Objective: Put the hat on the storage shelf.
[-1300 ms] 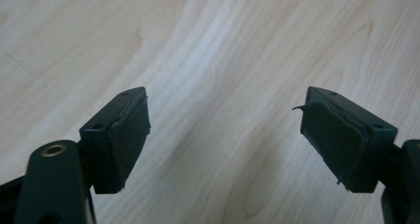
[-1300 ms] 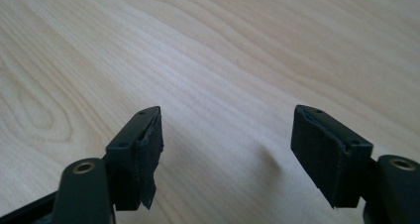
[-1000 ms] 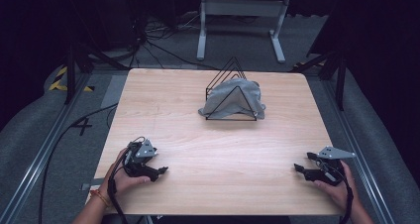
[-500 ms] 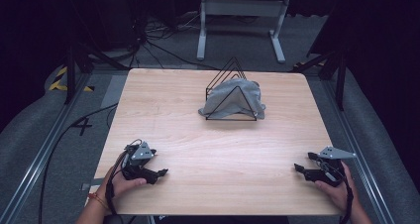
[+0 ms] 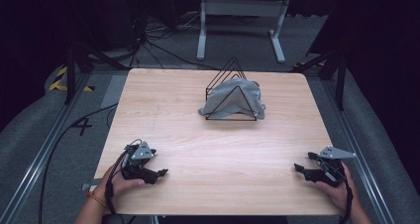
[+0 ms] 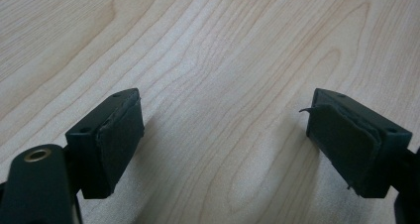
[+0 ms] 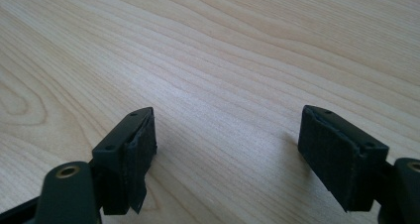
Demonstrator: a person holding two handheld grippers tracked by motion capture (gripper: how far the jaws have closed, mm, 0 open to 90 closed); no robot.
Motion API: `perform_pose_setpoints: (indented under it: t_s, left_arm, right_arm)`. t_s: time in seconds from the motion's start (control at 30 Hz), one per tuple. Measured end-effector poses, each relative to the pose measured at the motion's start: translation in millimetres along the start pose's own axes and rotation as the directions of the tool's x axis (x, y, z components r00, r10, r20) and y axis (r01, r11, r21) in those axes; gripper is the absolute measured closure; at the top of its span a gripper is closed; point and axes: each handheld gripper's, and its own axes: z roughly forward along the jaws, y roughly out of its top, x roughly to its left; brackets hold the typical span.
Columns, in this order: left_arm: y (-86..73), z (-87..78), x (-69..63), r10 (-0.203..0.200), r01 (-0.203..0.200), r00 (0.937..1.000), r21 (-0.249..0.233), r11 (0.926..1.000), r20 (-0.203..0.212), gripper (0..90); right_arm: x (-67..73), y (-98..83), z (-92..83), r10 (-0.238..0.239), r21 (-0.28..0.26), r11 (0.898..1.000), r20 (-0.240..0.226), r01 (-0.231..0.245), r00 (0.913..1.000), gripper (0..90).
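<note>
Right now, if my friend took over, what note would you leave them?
Left tool: open, nothing between its pads, resting low at the near left of the table.
Right tool: open, holding nothing, at the near right edge.
Grey cloth: draped over the black wire rack at the far middle of the table, well away from both tools.
Done: nothing that shows; the cloth sits on the rack untouched.
Left: probably reach forward to the cloth and rack and start handling them.
</note>
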Motion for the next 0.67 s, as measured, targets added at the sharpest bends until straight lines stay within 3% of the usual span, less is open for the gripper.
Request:
perform_pose_setpoints:
  t_s: [0.67]
  left_arm:
    - [0.6,0.2,0.6,0.003,-0.003,1.0000,0.003,1.0000,-0.003,14.3]
  right_arm:
    - [-0.3,0.1,0.2,-0.001,0.001,1.000,-0.001,0.001,1.0000,22.6]
